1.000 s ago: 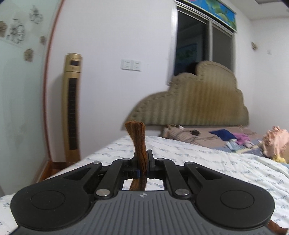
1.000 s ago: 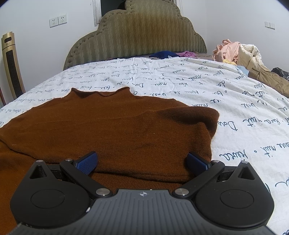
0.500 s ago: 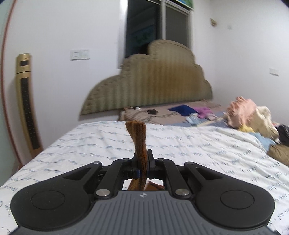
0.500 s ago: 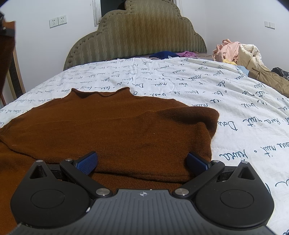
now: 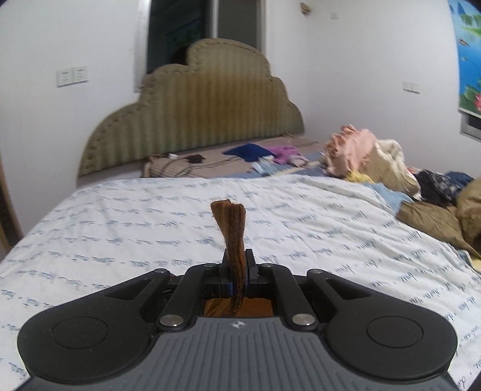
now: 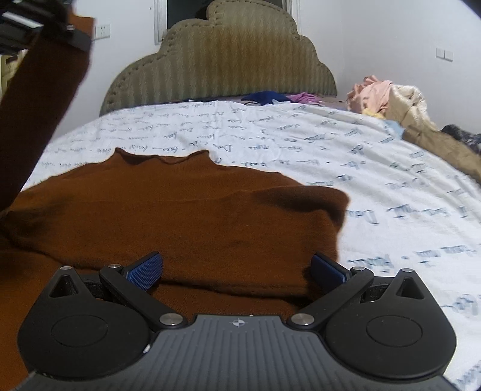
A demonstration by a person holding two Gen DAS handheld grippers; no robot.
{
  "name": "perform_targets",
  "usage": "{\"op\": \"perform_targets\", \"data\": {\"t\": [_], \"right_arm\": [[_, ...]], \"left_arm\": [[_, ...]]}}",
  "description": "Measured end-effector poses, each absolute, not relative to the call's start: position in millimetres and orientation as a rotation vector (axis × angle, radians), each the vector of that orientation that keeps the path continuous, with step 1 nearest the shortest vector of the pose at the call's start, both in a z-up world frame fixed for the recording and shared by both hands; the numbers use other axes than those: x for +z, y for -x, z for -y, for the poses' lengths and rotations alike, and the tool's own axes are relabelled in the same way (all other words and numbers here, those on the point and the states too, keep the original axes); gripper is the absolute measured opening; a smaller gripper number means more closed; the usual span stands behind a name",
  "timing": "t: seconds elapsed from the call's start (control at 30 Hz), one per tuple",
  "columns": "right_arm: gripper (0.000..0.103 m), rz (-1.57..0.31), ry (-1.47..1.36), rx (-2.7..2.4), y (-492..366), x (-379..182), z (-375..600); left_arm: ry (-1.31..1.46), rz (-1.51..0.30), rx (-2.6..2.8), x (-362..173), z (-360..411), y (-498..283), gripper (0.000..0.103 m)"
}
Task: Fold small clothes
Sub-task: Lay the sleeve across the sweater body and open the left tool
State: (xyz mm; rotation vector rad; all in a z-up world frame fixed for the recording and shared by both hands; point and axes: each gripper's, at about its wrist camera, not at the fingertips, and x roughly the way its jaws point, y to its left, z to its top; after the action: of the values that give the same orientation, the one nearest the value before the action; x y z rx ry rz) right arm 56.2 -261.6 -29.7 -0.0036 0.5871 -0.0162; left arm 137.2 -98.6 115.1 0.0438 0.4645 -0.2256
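A brown knit sweater (image 6: 186,216) lies flat on the white printed bedsheet (image 6: 345,156), collar toward the headboard. My left gripper (image 5: 237,270) is shut on a sleeve end of the sweater (image 5: 231,234), whose cuff sticks up between the fingers. In the right wrist view the lifted sleeve (image 6: 33,102) hangs from the left gripper (image 6: 60,27) at the upper left. My right gripper (image 6: 236,270) is open, low over the sweater's near part, with blue pads (image 6: 144,270) wide apart and nothing between them.
A padded olive headboard (image 5: 195,114) stands at the far end of the bed. A pile of loose clothes (image 5: 375,156) lies at the right side of the bed, and small garments (image 5: 255,150) lie near the headboard.
My left gripper has swung to the right with the sleeve, and the lifted sleeve now shows high at the left of the right wrist view. The right gripper has stayed still and open.
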Motion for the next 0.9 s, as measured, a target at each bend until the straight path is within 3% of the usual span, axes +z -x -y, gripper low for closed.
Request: {"op": "perform_targets", "data": {"t": [0.7,0.9], "right_arm": [[0.103,-0.619,-0.131,0.026,-27,-47,293],[0.103,-0.617,-0.152,0.033,-28,-48,298]], "left_arm": [[-0.161,-0.540,-0.384,66,214,-145,0.006],[-0.099,-0.645,-0.419,52,224,-165,0.007]]}}
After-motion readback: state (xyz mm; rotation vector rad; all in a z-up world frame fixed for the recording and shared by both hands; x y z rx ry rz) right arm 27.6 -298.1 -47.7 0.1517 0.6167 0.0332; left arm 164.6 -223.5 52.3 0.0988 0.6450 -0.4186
